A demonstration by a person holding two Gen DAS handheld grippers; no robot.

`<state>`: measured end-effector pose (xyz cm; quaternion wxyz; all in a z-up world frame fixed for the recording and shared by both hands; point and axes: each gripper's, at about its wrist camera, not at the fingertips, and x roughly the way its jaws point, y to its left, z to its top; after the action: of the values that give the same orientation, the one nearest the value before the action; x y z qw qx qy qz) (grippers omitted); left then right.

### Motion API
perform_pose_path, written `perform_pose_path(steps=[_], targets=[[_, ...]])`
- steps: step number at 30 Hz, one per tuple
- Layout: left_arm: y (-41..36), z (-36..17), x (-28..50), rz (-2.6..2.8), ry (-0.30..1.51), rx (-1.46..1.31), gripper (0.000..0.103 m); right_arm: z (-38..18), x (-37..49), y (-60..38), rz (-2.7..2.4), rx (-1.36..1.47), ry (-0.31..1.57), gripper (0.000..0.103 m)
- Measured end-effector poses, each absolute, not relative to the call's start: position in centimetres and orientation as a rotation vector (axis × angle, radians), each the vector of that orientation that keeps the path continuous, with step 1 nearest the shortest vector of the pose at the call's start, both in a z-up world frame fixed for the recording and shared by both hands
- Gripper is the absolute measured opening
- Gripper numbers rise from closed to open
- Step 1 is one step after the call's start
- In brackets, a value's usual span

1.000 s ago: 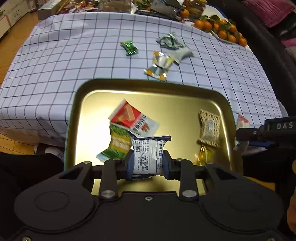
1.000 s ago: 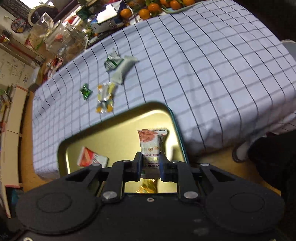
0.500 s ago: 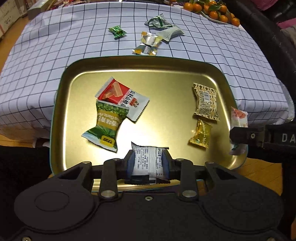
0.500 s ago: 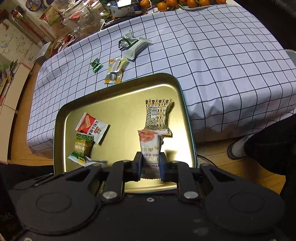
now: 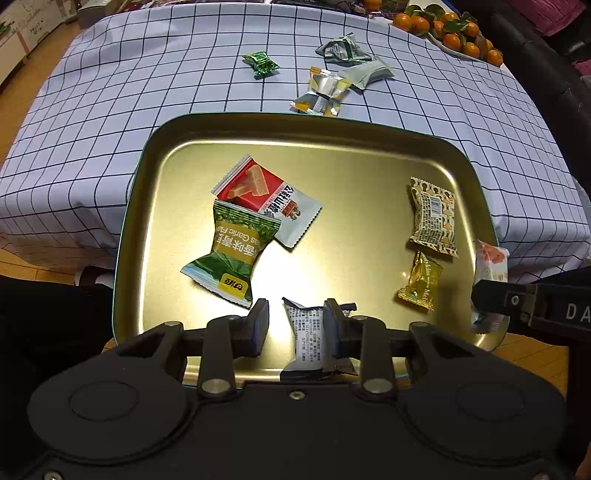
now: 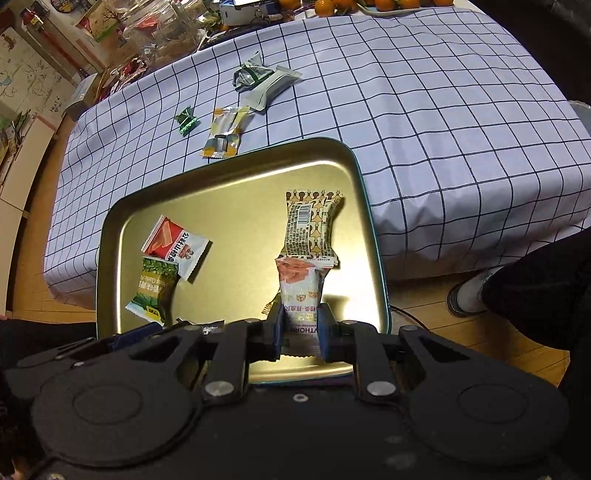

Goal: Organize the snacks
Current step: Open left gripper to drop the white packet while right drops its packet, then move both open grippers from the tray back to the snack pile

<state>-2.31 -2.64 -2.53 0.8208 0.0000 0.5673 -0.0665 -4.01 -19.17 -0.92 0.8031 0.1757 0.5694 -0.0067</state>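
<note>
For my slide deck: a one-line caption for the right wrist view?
Right gripper holds a pink-and-white snack packet over the gold tray.

The setting is a home living or dining room. Indicators: a table covered with a checked tablecloth, a plate of mandarins, wooden flooring, cluttered jars, and children's drawings on the wall.

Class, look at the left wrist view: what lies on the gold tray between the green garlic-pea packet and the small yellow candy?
Only bare gold tray floor separates green garlic-pea packet from yellow candy.
</note>
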Motion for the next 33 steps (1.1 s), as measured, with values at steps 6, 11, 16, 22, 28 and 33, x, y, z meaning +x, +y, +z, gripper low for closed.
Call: perform_pose_path(steps=[6,11,16,22,28,33], targets=[[-2.63,-2.5,-2.32,-0.095,1.186,0.022,0.04,-1.01,-3.95,-19.11,-0.01,0.37,1.223,0.02],[-2.62,-2.35,-2.46,-0.08,1.165,0.041,0.04,-1.04,-3.93,-18.93,-0.003,0.354,1.224,0.021],[-2.62,-2.43,-2.44,-0.081,1.167,0.049,0.04,-1.0,-3.82,-18.94,-0.011,0.342,1.228,0.028],[-2.66,-2.58,-2.44,-0.082,1.172,0.059,0.04,-1.08,-3.73,-19.13,-0.01,0.351,1.239,0.029],[-2.5,-2.6,-2.4,-0.082,1.175,0.066,0.04,-1.16,-3.68,-19.03,-0.014,0.341,1.246,0.029],[-2.33,-2.5,-2.51,-0.084,1.179,0.054,0.04,-1.31,-3.58,-19.31,-0.017,0.354,1.259,0.029]])
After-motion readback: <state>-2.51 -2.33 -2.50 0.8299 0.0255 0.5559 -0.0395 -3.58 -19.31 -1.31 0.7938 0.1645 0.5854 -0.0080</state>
